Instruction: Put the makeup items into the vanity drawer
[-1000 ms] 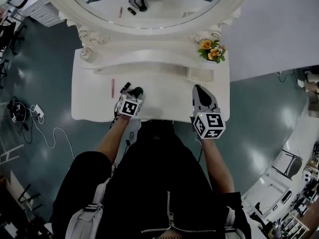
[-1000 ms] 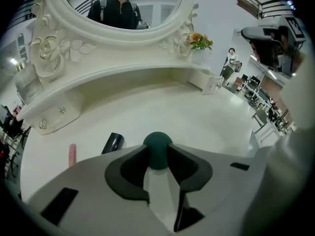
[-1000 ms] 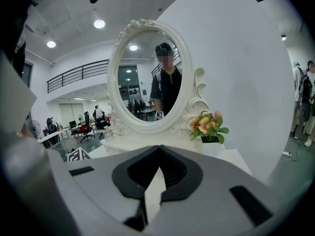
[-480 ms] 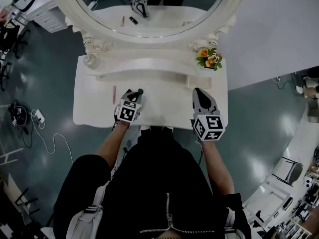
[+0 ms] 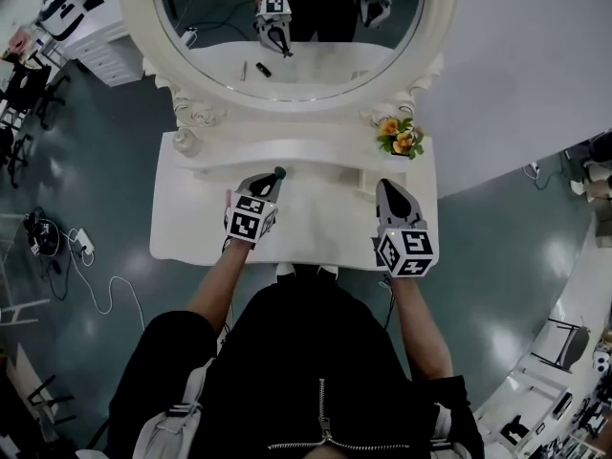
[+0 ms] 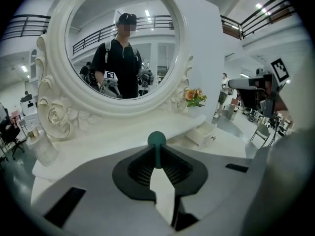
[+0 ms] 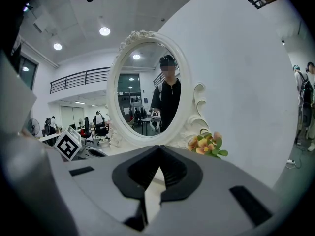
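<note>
My left gripper (image 5: 271, 182) is shut on a dark green stick with a round tip (image 5: 279, 172) and holds it above the white vanity top (image 5: 316, 228). In the left gripper view the stick (image 6: 156, 140) stands upright between the pads. A pink pencil (image 5: 228, 197) lies on the top, just left of that gripper and partly hidden by it. A small white drawer (image 6: 202, 133) sits at the right end of the raised shelf. My right gripper (image 5: 390, 187) hovers over the right side of the vanity, shut and empty, with its tips (image 7: 158, 150) meeting.
The oval mirror (image 5: 296, 27) stands at the back and reflects both grippers, the pencil and a small black item. Orange flowers (image 5: 400, 138) stand at the back right, a glass jar (image 5: 186, 142) at the back left. Cables lie on the floor at the left.
My left gripper's jaws have closed on the green-tipped stick and lifted it off the vanity top. The right gripper has stayed shut in about the same place.
</note>
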